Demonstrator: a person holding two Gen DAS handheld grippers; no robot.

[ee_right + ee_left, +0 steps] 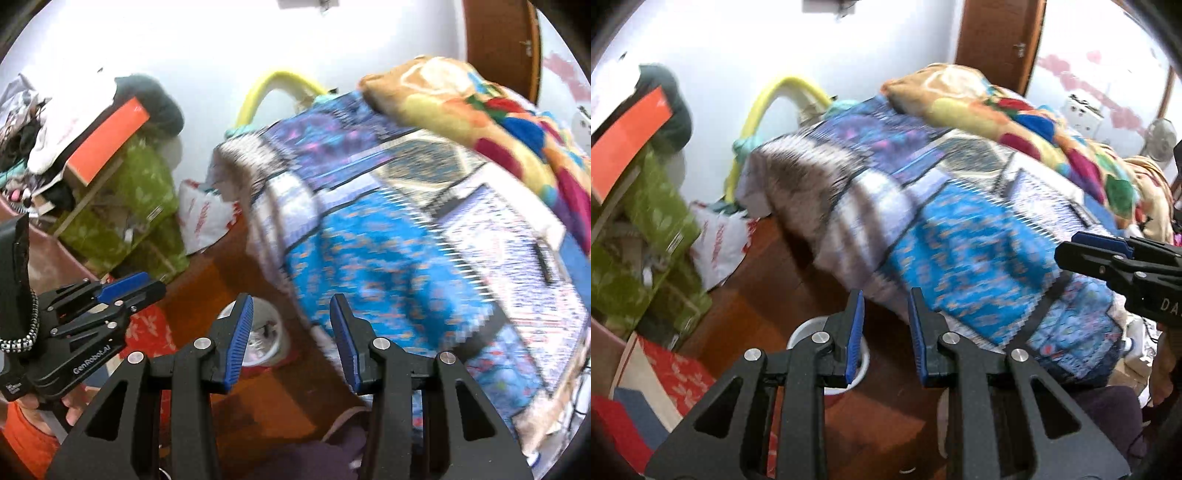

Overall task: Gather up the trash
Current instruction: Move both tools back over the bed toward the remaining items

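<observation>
My left gripper point(886, 299) is open and empty, held above the wooden floor point(768, 258) beside the bed. Below its left finger stands a small white bin point(864, 360) on the floor. My right gripper point(291, 304) is open and empty too, over the same bin point(267, 341), which has a clear liner. The right gripper also shows at the right edge of the left wrist view point(1067, 251), and the left gripper at the left of the right wrist view point(147, 286). Both views are motion-blurred. I see no distinct piece of trash.
A bed with a blue patterned cover point(960, 258) and a colourful blanket point(1015, 110) fills the right. Green boxes point(646, 240), an orange-lidded box point(631, 129) and a white plastic bag point(716, 243) stand at the left by the wall. A red patterned box point(676, 373) lies near.
</observation>
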